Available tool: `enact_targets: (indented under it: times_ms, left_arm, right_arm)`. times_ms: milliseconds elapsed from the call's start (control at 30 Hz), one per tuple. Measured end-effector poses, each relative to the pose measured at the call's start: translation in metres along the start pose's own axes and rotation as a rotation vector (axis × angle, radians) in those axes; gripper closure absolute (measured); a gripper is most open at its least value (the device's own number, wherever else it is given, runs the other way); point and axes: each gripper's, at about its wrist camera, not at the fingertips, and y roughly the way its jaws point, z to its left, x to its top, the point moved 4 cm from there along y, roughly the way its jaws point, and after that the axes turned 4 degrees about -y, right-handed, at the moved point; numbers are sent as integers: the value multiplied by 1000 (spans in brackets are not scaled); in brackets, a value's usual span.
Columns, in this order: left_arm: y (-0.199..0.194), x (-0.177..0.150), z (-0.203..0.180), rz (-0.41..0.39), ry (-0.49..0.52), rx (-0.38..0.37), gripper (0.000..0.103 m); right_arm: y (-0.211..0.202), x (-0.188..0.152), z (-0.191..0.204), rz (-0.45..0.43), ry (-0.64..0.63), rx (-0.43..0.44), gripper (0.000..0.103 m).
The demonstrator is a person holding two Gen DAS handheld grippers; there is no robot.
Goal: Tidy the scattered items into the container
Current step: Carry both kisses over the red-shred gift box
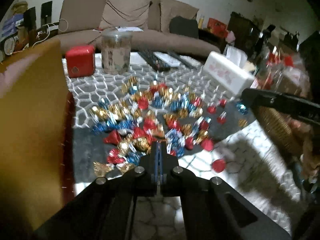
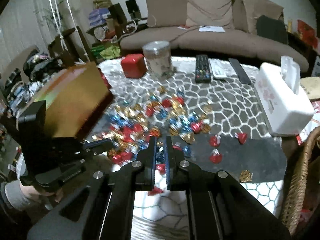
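Note:
Many foil-wrapped candies in red, blue and gold (image 1: pixel 152 116) lie scattered on the patterned table; they also show in the right wrist view (image 2: pixel 160 118). A wicker basket (image 1: pixel 278 128) stands at the right; its rim shows in the right wrist view (image 2: pixel 298 180). My left gripper (image 1: pixel 159 146) is shut, its tips at the near edge of the candy pile, with nothing seen between them. My right gripper (image 2: pixel 160 142) is shut on a blue-wrapped candy (image 2: pixel 160 152) above the near side of the pile. The left gripper (image 2: pixel 104 143) shows in the right wrist view at the left. The right gripper (image 1: pixel 246 97) shows in the left wrist view.
A gold and red box (image 1: pixel 34 120) stands at the left edge of the table. A red cube tin (image 1: pixel 80 64), a clear jar (image 1: pixel 116 52), remote controls (image 2: pixel 203 69) and a white tissue box (image 2: pixel 280 100) stand at the back and right. A sofa is behind.

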Motion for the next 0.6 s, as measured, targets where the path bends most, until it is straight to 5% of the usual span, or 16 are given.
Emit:
enact_targets:
  times_ms: [300, 600]
  left_arm:
    - [-126, 73, 2, -148, 23, -74, 103]
    - [-184, 92, 90, -170, -62, 24, 103]
  right_arm:
    - [-41, 77, 71, -82, -26, 157, 95]
    - [-23, 132, 164, -55, -75, 306, 95]
